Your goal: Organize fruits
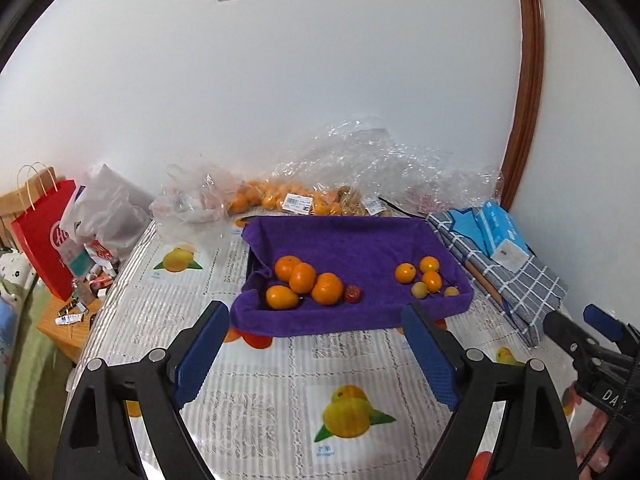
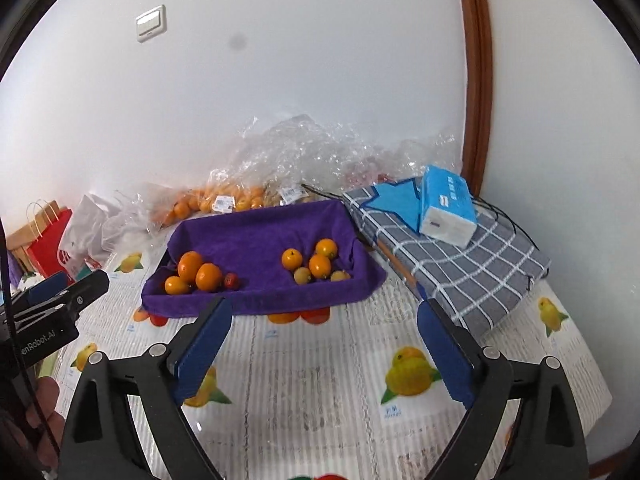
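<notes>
The left gripper (image 1: 316,316) and right gripper (image 2: 324,312) both hang spread wide and empty above the fruit-print tablecloth (image 1: 280,380). At twelve o'clock beyond them lies the purple-lined tray (image 1: 352,240), big oranges (image 1: 304,278) at its nine o'clock, small fruits (image 1: 428,276) at three.

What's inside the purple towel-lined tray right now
The purple tray holds bigger oranges and a small red fruit on its left, smaller oranges on its right. The towel hides the tray's bottom.

Soft cloth, glossy fruit

Fuzzy matt purple terry-cloth towel (image 1: 352,240) lines the tray — smooth, shiny orange citrus fruits (image 1: 302,278) on it; crinkled clear plastic wrap (image 2: 304,144) behind — glossy.
</notes>
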Available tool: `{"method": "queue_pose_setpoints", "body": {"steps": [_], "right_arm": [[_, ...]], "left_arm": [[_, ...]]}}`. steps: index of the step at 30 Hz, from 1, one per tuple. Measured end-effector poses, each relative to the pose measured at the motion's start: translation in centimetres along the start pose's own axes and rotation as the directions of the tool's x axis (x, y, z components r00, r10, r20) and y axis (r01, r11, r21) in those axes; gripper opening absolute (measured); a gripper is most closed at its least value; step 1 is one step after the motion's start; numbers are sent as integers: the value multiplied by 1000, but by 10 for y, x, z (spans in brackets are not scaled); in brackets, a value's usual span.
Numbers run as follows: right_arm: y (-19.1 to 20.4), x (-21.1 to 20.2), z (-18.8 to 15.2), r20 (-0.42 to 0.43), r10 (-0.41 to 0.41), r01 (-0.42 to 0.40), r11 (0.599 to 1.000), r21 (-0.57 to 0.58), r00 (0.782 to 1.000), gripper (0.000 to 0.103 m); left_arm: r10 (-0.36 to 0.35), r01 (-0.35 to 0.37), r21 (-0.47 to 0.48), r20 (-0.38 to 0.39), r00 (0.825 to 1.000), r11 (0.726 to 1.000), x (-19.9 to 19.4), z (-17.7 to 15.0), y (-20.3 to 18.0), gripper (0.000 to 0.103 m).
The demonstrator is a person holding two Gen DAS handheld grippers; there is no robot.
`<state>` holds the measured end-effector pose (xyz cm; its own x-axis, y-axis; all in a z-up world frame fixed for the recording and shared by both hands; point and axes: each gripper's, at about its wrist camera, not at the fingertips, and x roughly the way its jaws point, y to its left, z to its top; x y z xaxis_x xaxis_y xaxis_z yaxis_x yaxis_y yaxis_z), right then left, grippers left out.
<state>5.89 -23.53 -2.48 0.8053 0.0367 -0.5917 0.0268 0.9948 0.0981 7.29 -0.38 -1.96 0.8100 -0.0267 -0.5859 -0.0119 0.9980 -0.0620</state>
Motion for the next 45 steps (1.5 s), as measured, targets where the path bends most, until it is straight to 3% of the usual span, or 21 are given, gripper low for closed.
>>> {"method": "queue_pose_setpoints", "body": {"steps": [45], "right_arm": [[2, -19, -2, 6, -35, 35, 999, 0, 999, 93]], "left_arm": [[19, -19, 1, 31, 999, 1000, -21, 1, 3, 88]]}}
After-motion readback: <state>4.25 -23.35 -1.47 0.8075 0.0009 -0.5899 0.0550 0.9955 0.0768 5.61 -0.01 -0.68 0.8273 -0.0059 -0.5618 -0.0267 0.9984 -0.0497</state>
